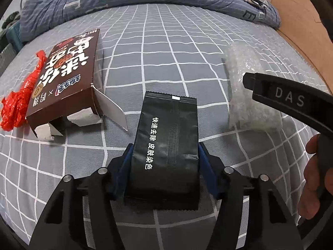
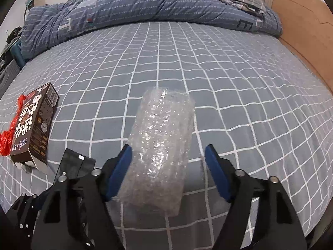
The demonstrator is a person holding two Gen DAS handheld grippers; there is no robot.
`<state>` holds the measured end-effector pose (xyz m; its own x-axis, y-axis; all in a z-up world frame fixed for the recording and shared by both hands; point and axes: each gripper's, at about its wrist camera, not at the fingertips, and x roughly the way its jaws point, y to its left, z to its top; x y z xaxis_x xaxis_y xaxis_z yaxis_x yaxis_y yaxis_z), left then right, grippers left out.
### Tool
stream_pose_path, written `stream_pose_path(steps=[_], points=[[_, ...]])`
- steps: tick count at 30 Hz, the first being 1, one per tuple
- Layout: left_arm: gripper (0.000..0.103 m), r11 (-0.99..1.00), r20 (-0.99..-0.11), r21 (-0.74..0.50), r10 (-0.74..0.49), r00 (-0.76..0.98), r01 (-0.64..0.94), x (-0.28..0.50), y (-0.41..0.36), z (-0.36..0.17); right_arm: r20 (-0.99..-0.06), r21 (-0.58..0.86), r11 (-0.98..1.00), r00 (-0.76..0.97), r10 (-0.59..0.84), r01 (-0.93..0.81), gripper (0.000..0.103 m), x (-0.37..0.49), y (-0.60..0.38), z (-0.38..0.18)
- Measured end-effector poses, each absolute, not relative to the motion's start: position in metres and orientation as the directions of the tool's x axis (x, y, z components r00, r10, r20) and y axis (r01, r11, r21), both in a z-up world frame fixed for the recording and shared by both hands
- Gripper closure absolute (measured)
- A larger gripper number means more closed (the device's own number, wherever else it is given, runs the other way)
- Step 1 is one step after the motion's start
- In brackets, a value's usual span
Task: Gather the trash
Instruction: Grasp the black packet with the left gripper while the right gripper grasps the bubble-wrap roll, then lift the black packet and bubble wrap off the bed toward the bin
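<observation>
Both grippers are down on the bed sheet (image 1: 187, 48) now. The left gripper (image 1: 165, 156) straddles a black foil sachet (image 1: 166, 145), matte and flat with a serrated top edge and white lettering down its face; both blue pads sit right against its sides, partly closed. The right gripper (image 2: 168, 158) frames a roll of clear bubble wrap (image 2: 160, 145), crinkly and glinting; its left pad touches the roll, the right pad stands clear, jaws half open. Off to the left lie a torn brown carton (image 1: 66, 79) and crumpled red plastic (image 1: 18, 102).
</observation>
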<state>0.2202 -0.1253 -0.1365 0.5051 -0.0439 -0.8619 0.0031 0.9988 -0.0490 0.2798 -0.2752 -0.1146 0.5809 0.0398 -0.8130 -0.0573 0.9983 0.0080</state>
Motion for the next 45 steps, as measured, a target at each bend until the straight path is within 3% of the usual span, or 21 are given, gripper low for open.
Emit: stream_pose_path(steps=[4,6,9,24,45], points=[[0.053,0.998,-0.862,-0.056,-0.046,0.506,-0.005,0.222,-0.125,-0.136,-0.839,0.060,0.997,0.538,0.080,-0.054,0.049,0.283,-0.279,-0.122],[0.055,0.998,-0.859,-0.066,-0.053,0.508,-0.008,0.220,-0.120,-0.136,-0.846,0.077,0.995,0.523,0.102,-0.070,0.067,0.283,-0.278,-0.124],[0.057,0.998,-0.857,-0.066,-0.052,0.512,-0.008,0.217,-0.117,-0.135,-0.840,0.063,0.994,0.533,0.102,-0.091,0.079,0.279,-0.274,-0.122],[0.060,0.995,-0.842,-0.094,-0.072,0.535,-0.015,0.204,-0.101,-0.122,-0.821,0.071,0.993,0.560,0.110,-0.092,0.087,0.271,-0.277,-0.108],[0.060,0.997,-0.802,-0.078,-0.065,0.594,0.003,0.189,-0.101,-0.092,-0.796,0.043,0.993,0.597,0.098,-0.106,0.088,0.254,-0.272,-0.089]])
